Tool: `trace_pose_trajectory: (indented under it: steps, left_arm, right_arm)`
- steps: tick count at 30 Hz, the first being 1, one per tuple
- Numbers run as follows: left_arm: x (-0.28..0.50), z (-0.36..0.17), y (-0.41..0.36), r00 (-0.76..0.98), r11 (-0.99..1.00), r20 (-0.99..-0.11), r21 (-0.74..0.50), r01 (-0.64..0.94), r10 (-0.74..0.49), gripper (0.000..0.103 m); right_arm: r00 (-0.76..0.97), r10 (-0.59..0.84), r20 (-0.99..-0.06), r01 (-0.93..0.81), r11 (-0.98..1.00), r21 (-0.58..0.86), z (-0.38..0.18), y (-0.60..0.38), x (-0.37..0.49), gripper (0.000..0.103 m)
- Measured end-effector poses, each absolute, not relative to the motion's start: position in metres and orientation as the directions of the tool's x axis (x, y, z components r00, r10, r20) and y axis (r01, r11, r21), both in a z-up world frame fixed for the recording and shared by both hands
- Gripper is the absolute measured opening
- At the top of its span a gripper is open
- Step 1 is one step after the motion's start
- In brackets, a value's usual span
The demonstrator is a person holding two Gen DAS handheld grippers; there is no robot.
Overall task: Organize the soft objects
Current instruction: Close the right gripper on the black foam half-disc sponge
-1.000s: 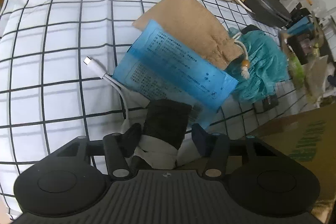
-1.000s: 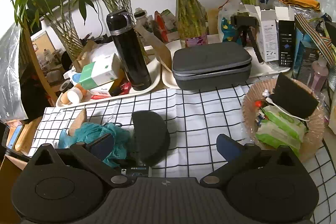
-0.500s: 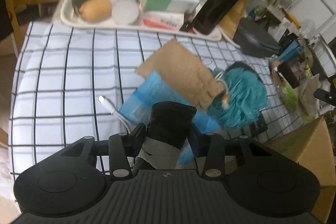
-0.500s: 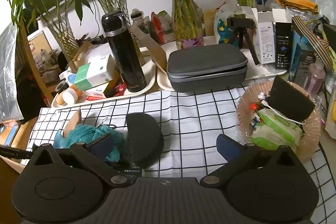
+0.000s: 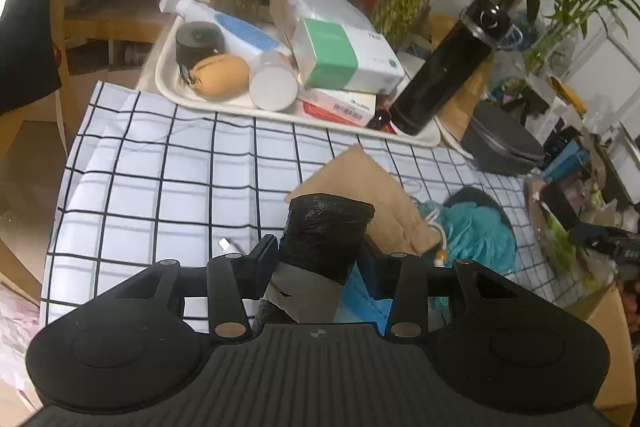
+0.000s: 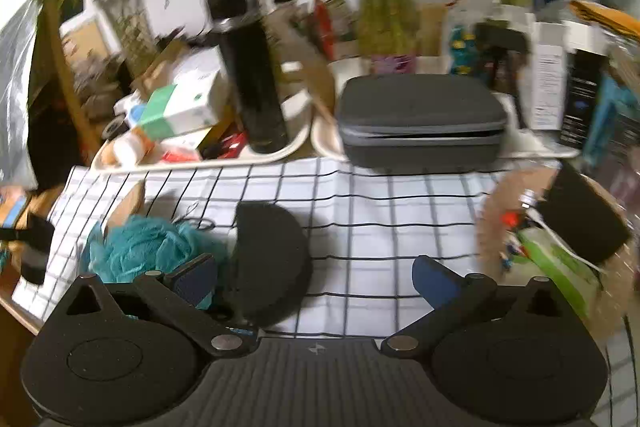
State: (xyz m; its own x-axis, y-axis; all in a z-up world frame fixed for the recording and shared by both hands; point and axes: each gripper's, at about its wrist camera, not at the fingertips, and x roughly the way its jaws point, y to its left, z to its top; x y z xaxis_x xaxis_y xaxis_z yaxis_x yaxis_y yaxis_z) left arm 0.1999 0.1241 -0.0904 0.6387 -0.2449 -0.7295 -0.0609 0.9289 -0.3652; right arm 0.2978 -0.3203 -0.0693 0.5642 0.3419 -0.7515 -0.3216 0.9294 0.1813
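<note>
While the left gripper pinches a black roll with a grey band at its lower end, the left wrist view shows that roll standing between the two blue pads, lifted clear of the checked cloth. Just behind it lie a tan drawstring pouch and a teal mesh puff, touching each other, with a blue packet showing under the gripper. A white cable plug rests on the cloth beside the left finger. Further back a cream tray holds boxes, a black bottle and a tan purse.

In the right wrist view, which is smeared by motion, the right gripper is spread wide with nothing between its fingers. A black half-round pad lies on the cloth just ahead of its left finger, touching the teal mesh puff. To the right sits a woven basket already holding a black sponge block and a green packet; it looks like the collecting place, though that is a guess.

The roll is wrapped in slick film and held low on its length, so it may slip or tip out if the hand swings quickly. The white cable may be tangled with the roll and drag along. The right gripper could snag the puff's mesh when closing on the half-round pad.
</note>
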Motion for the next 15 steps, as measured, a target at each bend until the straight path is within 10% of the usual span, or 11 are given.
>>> trace_pose_trajectory:
  steps: [15]
  left_arm:
    - [0.202,-0.091,0.127,0.656,0.933,-0.72,-0.354,-0.067,-0.226,0.043]
  right_arm:
    - [0.444,0.307,-0.842,-0.493,0.868,0.057,-0.13,-0.256,0.346,0.095]
